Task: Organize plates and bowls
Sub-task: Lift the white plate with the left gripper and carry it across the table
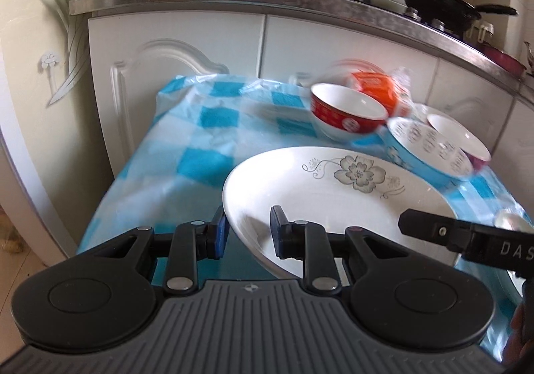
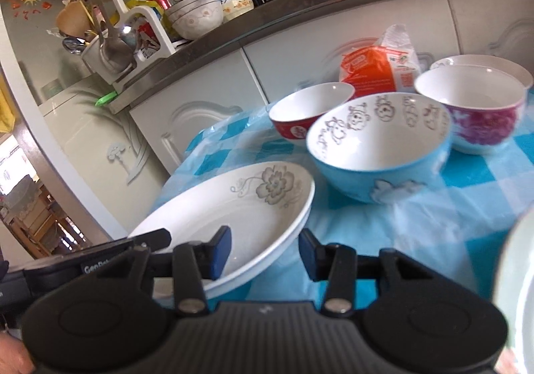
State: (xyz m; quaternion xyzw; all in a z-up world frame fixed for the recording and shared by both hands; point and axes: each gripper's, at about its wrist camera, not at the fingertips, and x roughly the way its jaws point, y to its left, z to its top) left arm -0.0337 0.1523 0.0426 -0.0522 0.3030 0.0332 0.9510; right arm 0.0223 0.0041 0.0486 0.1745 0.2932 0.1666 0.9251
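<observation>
Plates [image 1: 333, 187], stacked and flower-printed, hung tilted over the checkered surface [image 1: 187, 140] near the blue bowl [image 2: 380, 153], both claws, left [image 1: 248, 230] and right [image 2: 263, 252], clamped on opposite rims, likely to share the weight.

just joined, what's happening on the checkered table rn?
A person with a handheld gripper in each hand is carrying a white flowered plate above the blue checkered tablecloth. The left gripper straddles the plate's left rim and the right gripper its opposite rim. Behind sit a red bowl, a blue bowl and a purple-patterned bowl, not stacked yet, with an orange packet behind them.
</observation>
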